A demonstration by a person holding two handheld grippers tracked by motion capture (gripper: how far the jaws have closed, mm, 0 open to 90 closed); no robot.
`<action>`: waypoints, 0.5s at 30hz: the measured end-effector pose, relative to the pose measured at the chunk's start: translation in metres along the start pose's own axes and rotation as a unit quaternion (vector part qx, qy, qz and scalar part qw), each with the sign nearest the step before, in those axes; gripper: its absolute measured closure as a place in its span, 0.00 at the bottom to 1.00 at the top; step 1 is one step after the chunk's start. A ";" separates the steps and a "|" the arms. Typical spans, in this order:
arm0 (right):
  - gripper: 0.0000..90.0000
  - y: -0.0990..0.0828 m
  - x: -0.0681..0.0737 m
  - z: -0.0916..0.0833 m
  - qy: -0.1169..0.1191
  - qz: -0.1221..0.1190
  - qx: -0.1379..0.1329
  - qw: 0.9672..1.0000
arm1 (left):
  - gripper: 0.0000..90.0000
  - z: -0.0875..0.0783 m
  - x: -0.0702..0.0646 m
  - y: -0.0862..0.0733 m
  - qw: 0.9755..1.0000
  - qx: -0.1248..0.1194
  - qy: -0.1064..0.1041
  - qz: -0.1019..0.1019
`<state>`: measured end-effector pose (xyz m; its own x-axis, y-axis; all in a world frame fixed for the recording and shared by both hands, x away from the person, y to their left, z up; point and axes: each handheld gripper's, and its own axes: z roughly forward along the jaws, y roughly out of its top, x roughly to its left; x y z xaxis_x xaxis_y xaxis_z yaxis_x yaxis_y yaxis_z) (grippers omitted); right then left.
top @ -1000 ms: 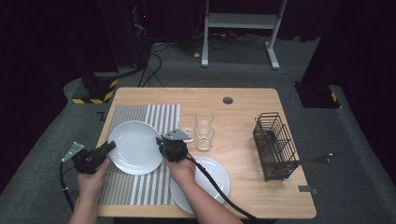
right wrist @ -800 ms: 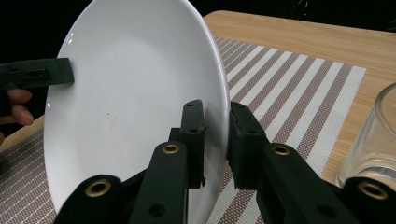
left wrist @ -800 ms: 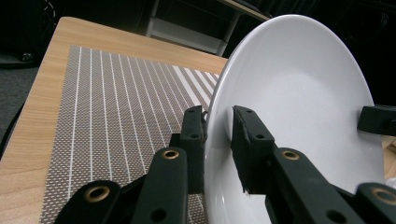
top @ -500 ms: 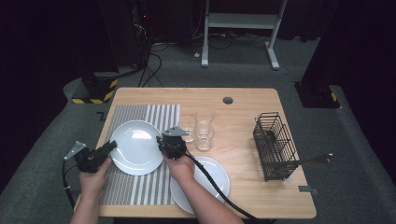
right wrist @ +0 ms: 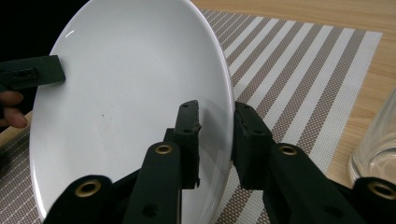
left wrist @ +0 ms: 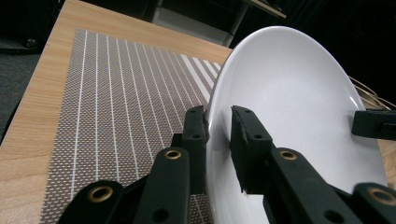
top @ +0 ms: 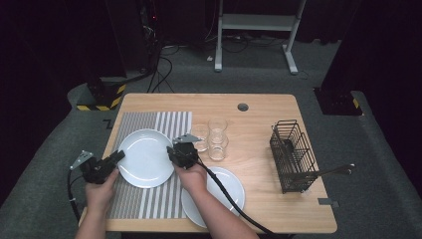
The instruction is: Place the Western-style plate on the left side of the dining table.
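On a wooden table [top: 259, 107] in a dark room, the white plate [top: 144, 157] sits over the striped placemat [top: 149, 124], farther toward the person than a second ago. The left gripper [left wrist: 218, 135] pinches its rim; the right gripper [right wrist: 215, 140], jaws just easing apart, straddles the opposite rim (contact unclear), suggesting release. Three glasses [top: 211, 137] stand nearby, a second plate [top: 234, 186] closer in.

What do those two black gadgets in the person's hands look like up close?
Each is matte black. The left gripper and right gripper have two blocky jaws on arms with brass-coloured rivets. A grey triangular plate sits on top, and a black cable trails back. The forearms are bare.
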<state>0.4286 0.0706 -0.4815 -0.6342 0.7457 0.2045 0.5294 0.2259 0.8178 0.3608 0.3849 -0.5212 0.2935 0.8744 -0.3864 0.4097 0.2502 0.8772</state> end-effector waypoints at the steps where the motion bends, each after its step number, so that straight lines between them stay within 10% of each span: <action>1: 0.80 0.000 0.000 0.000 0.000 0.000 0.000 1.000 | 0.85 0.000 0.000 0.000 1.000 0.001 0.000 0.000; 15: 0.72 0.004 -0.001 0.006 0.008 0.011 0.022 1.000 | 0.85 0.001 0.000 -0.001 1.000 0.005 0.010 0.002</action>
<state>0.4349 0.0742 -0.4812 -0.6309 0.7408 0.2304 0.5670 0.2376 0.7887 0.3615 0.3838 -0.5218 0.2779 0.8832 -0.3778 0.4181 0.2429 0.8753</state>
